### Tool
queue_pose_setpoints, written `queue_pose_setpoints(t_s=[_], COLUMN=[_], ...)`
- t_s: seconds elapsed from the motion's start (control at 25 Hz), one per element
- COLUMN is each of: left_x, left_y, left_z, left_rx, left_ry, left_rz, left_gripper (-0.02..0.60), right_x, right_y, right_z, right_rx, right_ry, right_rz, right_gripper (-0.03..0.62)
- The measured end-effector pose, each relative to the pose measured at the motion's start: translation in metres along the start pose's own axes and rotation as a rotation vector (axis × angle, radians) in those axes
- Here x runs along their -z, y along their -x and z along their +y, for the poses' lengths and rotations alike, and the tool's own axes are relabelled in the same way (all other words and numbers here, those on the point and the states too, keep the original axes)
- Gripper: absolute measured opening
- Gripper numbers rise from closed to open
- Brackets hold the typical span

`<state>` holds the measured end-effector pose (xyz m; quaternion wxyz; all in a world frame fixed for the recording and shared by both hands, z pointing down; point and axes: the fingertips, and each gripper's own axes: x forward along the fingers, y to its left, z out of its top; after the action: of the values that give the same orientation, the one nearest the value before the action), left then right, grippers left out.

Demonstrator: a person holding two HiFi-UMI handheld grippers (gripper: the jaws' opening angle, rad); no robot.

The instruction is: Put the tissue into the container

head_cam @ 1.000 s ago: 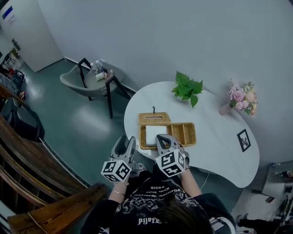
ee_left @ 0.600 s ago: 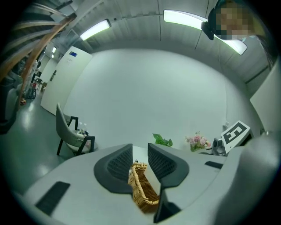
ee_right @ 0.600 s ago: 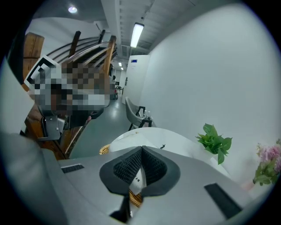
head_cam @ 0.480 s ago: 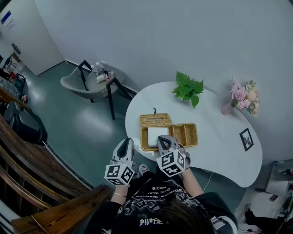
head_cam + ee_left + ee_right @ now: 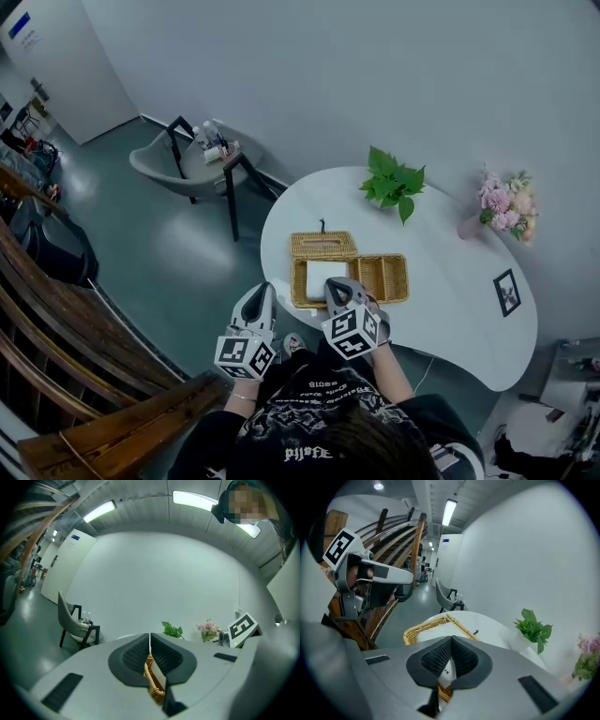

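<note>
The left gripper (image 5: 150,644), its jaws just closed, seems to pinch the woven wicker basket (image 5: 405,277) by its near rim. The right gripper (image 5: 451,644) clamps the white tissue pack (image 5: 324,272), which sits in the basket's left compartment. Any tug could drag the basket off the white table (image 5: 450,291).

White rounded surface (image 5: 450,309) sits centre right in the head view. Green leafy plant (image 5: 394,183) stands at its far edge. Pink flowers (image 5: 504,208) in a vase are at the right end, well apart from the plant. Small black-framed card (image 5: 507,292) lies near the right edge. Tiny dark object (image 5: 322,225) sits left of the plant, too small to tell. Grey chair (image 5: 164,164) is upper left of centre on the teal floor (image 5: 159,253). Black side table (image 5: 232,167) is just beside it, bottles (image 5: 214,141) on top. Wooden railing (image 5: 56,319) runs along the lower left. White door (image 5: 56,66) with a blue sign is in the upper left corner.
</note>
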<state>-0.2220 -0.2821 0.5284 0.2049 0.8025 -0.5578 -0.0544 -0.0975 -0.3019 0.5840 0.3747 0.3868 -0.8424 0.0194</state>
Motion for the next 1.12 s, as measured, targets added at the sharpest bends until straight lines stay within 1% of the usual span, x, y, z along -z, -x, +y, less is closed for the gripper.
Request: queue_pose_setpoints(t_s=[0.08, 0.52, 0.84, 1.12], left_x=[0.001, 0.008, 0.016, 0.015], left_y=[0.001, 0.005, 0.002, -0.001], left_z=[0.001, 0.013, 0.009, 0.006], left_rx=[-0.006, -0.042, -0.033, -0.014], left_ry=[-0.009, 0.005, 0.015, 0.029], left_rz=[0.004, 0.013, 0.032, 0.012], left_gripper=[0.031, 0.031, 0.029, 0.031], right_x=[0.002, 0.013, 0.017, 0.021], right_y=[-0.002, -0.013, -0.021, -0.027], right_z=[0.001, 0.003, 0.001, 0.0], right_rx=[-0.002, -0.004, -0.019, -0.035], right_ry=[0.002, 0.023, 0.01, 0.028], right_rz=[0.005, 0.034, 0.046, 0.069], right_gripper=[0.023, 0.023, 0.023, 0.023])
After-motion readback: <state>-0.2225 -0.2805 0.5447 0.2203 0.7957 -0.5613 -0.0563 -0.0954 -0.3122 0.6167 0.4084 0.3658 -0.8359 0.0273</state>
